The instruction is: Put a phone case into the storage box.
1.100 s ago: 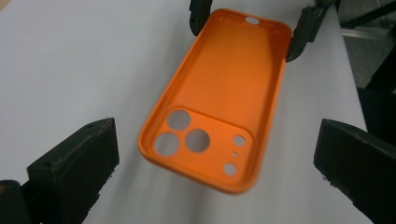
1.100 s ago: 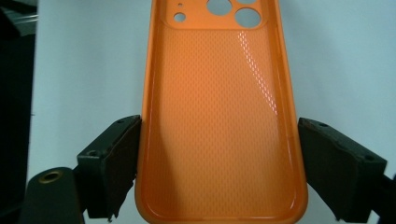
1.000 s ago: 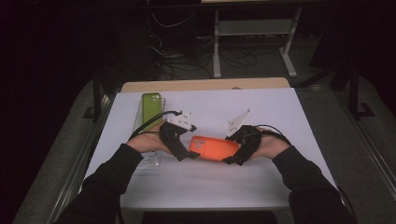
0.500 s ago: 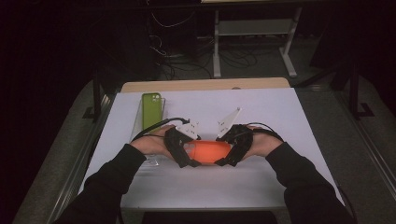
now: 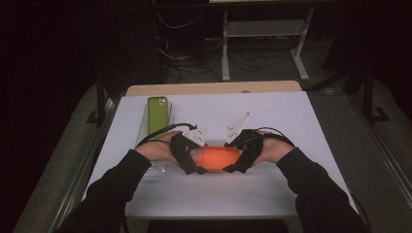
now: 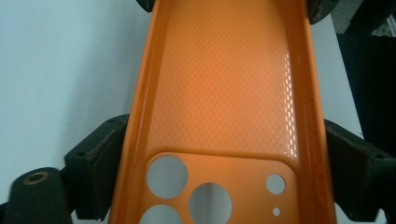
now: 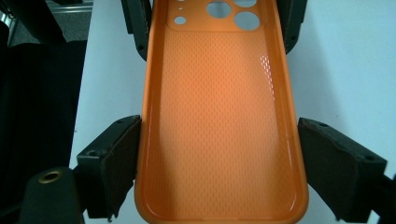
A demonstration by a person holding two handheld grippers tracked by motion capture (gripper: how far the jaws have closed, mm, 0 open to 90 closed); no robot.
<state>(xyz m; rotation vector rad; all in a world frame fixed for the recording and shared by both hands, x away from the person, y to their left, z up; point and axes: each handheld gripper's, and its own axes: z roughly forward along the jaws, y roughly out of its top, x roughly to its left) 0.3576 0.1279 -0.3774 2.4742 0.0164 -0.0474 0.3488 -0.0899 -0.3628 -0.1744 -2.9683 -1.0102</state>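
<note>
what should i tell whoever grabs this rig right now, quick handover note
Left gripper: jaws have just been closing on the camera-hole end of the orange phone case; pads meet its side walls.
Right gripper: clamped across the plain end of the case.
Case: empty, inner side up, held between both grippers over the white table.
Green phone: lies flat at the table's far left, untouched.
Done: case held at both ends.
Left, probably: bring case and phone together and fit them.
</note>
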